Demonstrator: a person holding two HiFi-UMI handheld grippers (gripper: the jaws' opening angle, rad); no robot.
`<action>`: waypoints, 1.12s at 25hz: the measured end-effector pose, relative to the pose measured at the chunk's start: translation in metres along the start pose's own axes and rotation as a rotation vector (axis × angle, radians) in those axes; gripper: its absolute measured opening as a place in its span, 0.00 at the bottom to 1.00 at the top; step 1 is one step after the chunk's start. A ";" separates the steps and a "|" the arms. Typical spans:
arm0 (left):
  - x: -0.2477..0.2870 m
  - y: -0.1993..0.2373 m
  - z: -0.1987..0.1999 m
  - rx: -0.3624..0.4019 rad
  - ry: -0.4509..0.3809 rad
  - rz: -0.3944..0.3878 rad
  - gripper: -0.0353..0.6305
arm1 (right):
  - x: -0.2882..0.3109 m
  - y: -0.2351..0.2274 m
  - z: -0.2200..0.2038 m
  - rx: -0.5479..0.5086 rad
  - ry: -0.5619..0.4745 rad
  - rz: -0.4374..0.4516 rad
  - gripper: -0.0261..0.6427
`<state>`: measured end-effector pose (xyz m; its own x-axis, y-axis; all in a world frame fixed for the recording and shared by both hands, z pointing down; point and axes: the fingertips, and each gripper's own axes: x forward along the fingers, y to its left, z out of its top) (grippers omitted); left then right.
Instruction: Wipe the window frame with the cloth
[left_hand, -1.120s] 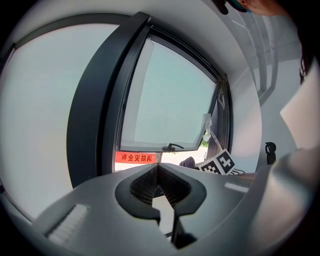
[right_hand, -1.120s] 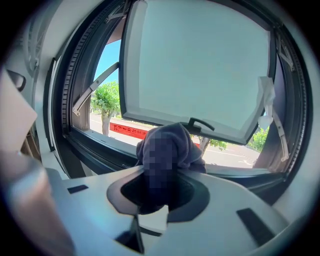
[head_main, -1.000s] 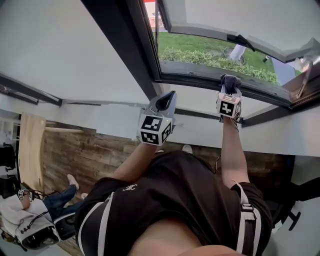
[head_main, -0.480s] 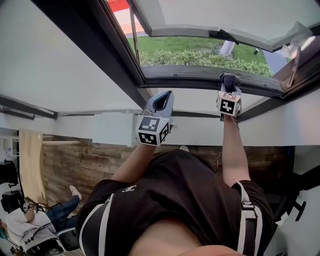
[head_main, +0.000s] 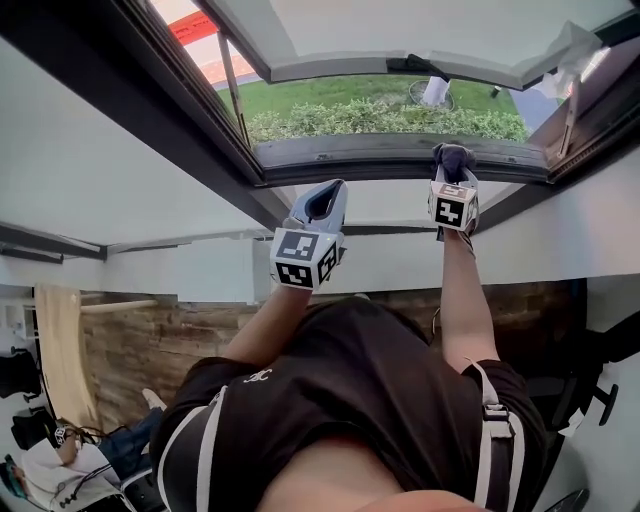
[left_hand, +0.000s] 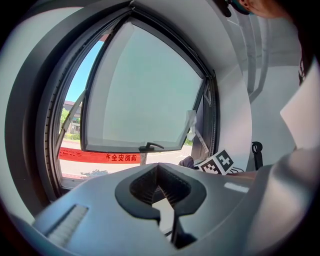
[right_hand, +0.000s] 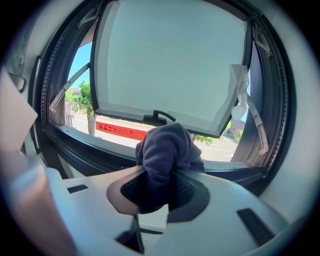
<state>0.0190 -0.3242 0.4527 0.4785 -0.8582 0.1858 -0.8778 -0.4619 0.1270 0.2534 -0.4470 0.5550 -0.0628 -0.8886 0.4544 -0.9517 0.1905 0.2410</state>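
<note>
At far right, against the lower window frame (head_main: 340, 152): dark cloth (right_hand: 167, 145), bunched, was clamped in the right gripper (right_hand: 157, 190). Nearer, to its left: left gripper (left_hand: 159, 187), jaws together, held nothing.

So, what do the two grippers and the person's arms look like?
Both the left gripper and the right gripper have pale grey shells, dark ribbed fingers and a cube with black-and-white square markers. The person wears a black short-sleeved top; the forearms are bare.
</note>
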 end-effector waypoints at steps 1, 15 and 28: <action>0.003 -0.003 0.000 0.001 -0.001 -0.007 0.06 | 0.000 -0.005 -0.001 0.008 -0.001 -0.009 0.18; 0.028 -0.021 -0.003 -0.001 -0.003 -0.036 0.06 | -0.001 -0.060 -0.008 0.030 -0.002 -0.078 0.17; 0.044 -0.043 -0.010 -0.003 0.010 -0.053 0.06 | 0.001 -0.118 -0.024 0.057 0.037 -0.137 0.17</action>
<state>0.0779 -0.3402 0.4652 0.5243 -0.8305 0.1883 -0.8513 -0.5057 0.1399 0.3729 -0.4609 0.5477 0.0786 -0.8882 0.4526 -0.9661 0.0442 0.2545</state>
